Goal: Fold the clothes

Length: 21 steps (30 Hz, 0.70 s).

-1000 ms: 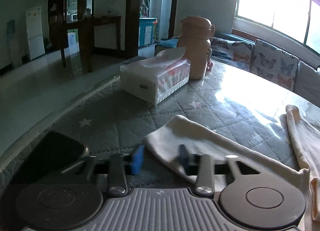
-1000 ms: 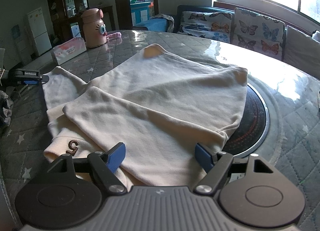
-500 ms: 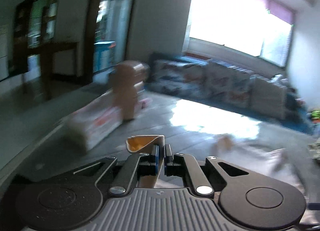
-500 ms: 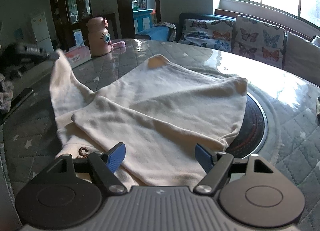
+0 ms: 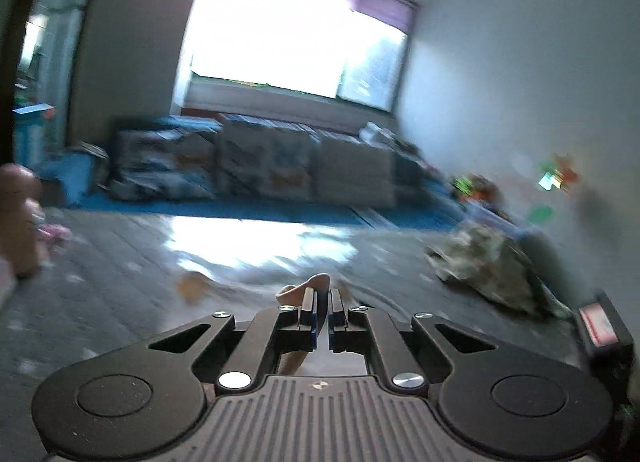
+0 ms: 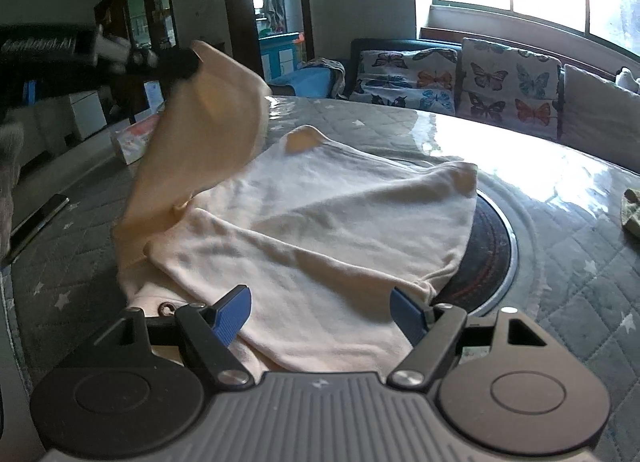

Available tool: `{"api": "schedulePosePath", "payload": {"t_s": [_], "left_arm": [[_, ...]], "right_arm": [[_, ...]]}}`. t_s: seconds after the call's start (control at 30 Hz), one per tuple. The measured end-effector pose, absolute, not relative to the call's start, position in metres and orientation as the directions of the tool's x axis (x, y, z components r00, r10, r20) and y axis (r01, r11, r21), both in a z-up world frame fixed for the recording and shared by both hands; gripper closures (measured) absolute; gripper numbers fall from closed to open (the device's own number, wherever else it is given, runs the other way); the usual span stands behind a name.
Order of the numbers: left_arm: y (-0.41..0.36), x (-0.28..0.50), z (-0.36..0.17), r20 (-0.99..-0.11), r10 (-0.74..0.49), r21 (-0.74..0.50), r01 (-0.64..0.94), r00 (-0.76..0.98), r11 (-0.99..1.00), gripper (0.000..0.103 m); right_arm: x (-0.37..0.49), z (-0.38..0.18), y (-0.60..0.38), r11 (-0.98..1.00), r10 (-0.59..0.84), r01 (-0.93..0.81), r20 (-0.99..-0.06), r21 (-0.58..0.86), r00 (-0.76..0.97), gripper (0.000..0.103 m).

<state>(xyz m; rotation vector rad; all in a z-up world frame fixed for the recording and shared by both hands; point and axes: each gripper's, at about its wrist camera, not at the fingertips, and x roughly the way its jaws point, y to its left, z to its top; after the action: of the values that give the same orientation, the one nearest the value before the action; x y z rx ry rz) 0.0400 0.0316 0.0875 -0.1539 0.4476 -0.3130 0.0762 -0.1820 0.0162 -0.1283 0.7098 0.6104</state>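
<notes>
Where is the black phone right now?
In the right wrist view the flat black phone lies at the far left on the grey quilted table cover, left of the cream garment and below its lifted sleeve.

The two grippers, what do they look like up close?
The right gripper has a ribbed grey body, black linkage arms with silver pivot screws, two round black discs and blue ribbed fingertip pads. The left gripper has the same build; its side carries blurred white lettering.

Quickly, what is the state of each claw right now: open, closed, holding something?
Left claw: closed on the cream garment's sleeve, lifted off the table.
Right claw: open, holding nothing, over the cream garment.
</notes>
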Motion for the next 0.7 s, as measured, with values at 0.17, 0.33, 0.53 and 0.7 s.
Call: {"api": "schedulePosePath", "payload": {"t_s": [0.17,0.33,0.53,0.7], "left_arm": [[0.012,0.048,0.062,-0.492,-0.376,-0.218,0.307,0.786,0.927,0.088],[0.026,0.038,0.054,-0.5,-0.338,-0.188,0.281,0.798,0.941,0.043],[0.063,0.03,0.049,-0.487,-0.234,-0.153,0.181,0.841,0.971,0.0],[0.09,0.024,0.043,-0.498,-0.165,-0.132,0.113,0.851,0.985,0.0]], "right_arm": [[0.074,0.014,-0.189,0.827,0.472,-0.554,-0.652,0.095,0.593,0.025],[0.071,0.017,-0.193,0.827,0.479,-0.552,-0.649,0.107,0.591,0.025],[0.074,0.02,-0.186,0.814,0.5,-0.567,-0.642,0.122,0.58,0.028],[0.084,0.013,-0.174,0.812,0.5,-0.568,-0.662,0.134,0.559,0.036]]}}
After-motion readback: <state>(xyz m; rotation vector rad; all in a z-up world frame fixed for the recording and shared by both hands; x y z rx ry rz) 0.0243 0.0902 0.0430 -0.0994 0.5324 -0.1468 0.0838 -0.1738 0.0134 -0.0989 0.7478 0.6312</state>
